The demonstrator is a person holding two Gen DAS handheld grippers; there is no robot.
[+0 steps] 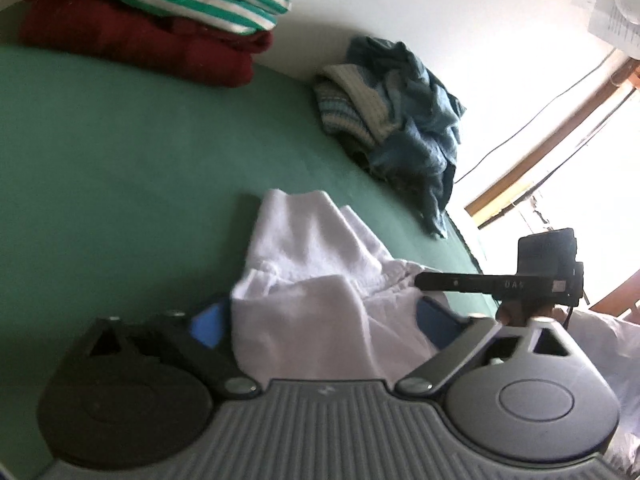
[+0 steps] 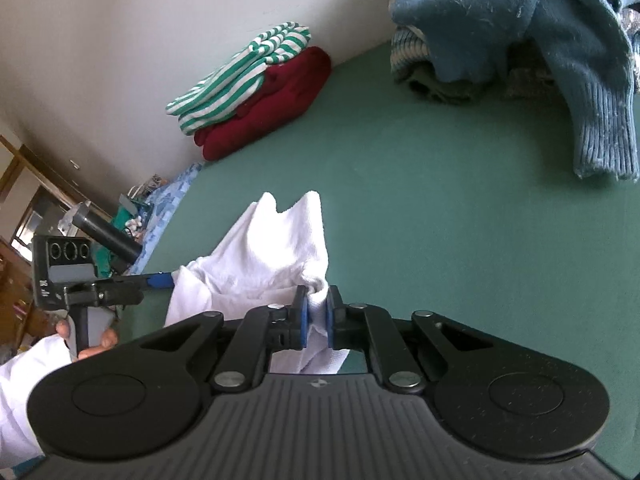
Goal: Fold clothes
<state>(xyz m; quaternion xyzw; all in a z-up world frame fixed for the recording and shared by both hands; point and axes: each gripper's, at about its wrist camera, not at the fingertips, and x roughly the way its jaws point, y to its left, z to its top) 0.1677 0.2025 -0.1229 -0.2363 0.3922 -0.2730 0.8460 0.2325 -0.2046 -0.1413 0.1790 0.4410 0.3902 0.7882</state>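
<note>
The right gripper [image 2: 317,314] pinches a soft white terry cloth [image 2: 264,252], half-gathered on the green felt tabletop [image 2: 440,220]; the left gripper [image 1: 320,320] stands wide around it, not pressing. This fold seems unfinished. Farther back, a rumpled blue knit pile [image 1: 404,120] awaits; striped and red garments [image 1: 140,12] lie folded.

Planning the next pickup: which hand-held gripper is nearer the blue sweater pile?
Right. The right hand-held gripper sits closer to the blue sweater pile; the left hand-held gripper is farther.
</note>
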